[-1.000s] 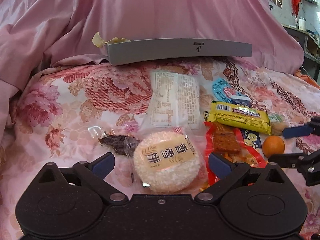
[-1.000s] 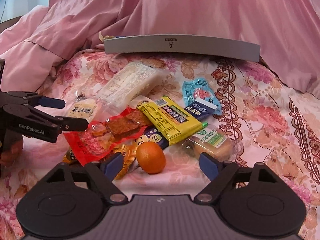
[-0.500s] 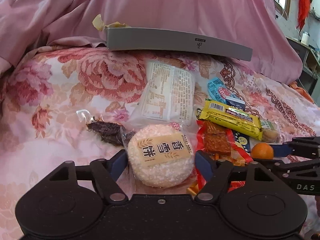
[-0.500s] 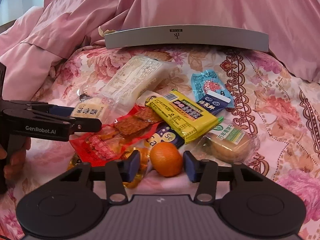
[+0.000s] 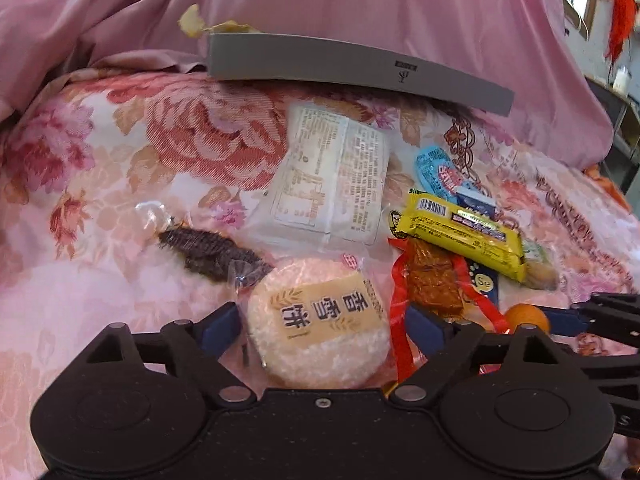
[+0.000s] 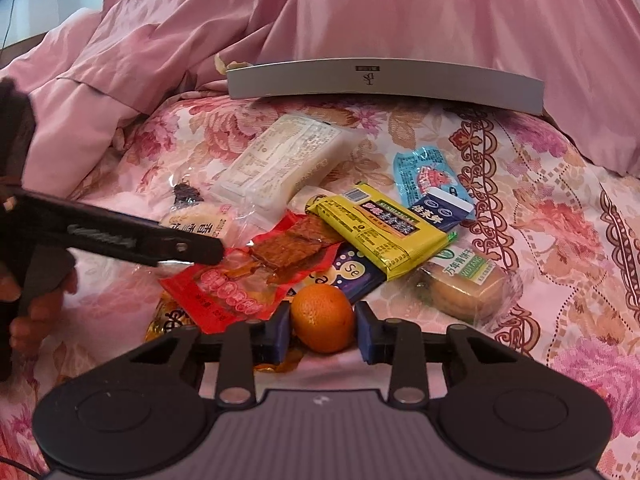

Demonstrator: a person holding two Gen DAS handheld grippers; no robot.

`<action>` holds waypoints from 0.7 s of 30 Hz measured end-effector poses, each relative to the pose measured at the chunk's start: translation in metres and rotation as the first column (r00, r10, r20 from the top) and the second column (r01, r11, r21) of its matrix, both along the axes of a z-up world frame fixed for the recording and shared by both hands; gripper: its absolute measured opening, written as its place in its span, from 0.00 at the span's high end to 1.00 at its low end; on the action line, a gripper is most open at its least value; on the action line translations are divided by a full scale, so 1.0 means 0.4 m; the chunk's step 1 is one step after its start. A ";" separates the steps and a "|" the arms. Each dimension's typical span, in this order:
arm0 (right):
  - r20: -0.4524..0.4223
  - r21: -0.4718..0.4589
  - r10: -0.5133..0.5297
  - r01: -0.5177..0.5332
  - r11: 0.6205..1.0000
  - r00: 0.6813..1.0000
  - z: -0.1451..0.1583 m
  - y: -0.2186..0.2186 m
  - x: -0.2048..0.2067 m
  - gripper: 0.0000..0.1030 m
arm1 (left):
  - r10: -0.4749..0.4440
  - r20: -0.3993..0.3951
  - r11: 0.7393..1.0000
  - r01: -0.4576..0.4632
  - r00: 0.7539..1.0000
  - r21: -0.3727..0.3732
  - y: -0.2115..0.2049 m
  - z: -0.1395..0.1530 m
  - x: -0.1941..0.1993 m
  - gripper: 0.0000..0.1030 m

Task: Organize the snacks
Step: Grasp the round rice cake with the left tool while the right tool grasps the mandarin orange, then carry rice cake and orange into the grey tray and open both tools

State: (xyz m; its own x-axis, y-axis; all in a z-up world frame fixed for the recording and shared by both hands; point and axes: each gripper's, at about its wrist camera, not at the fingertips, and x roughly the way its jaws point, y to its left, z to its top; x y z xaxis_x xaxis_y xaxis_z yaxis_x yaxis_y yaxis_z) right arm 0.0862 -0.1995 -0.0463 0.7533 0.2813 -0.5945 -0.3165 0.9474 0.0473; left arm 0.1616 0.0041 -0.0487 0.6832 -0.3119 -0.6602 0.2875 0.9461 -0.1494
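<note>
**Right gripper closing on the orange, left gripper spreading around the rice cake**

The right gripper (image 6: 322, 330) is closing on the small round orange (image 6: 322, 317), which lies on the floral bedspread (image 6: 560, 280) at 6 o'clock of the snack pile; the blue pads look just beside its skin, so centring before lifting would be wise. The left gripper (image 5: 320, 326) is opening around the round white wrapped rice cake (image 5: 320, 328). A second ago the right gripper stood wide apart from the orange.

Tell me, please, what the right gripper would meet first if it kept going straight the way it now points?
The orange: it already sits between the closing jaws of the right gripper. Past it probably the dark blue packet, though depth is unclear.
</note>
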 end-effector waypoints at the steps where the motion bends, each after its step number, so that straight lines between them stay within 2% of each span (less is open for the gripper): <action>1: 0.001 -0.004 0.003 -0.003 1.000 1.000 0.000 0.001 -0.002 0.64 | -0.001 0.002 1.000 0.001 1.000 0.008 -0.007 0.000 0.004 0.11; 7: -0.003 -0.012 0.006 -0.006 1.000 1.000 0.001 0.003 -0.004 0.64 | 0.006 0.007 0.999 -0.006 1.000 0.036 -0.020 -0.001 0.010 0.13; 14: -0.003 -0.012 -0.006 0.006 1.000 1.000 -0.001 0.008 -0.004 0.64 | 0.050 -0.018 0.999 -0.050 0.999 0.010 -0.002 0.002 -0.010 0.30; 21: -0.001 0.014 -0.018 0.018 1.000 1.000 -0.001 0.001 -0.011 0.64 | 0.071 -0.045 0.997 -0.073 0.996 -0.029 0.013 0.007 -0.046 0.31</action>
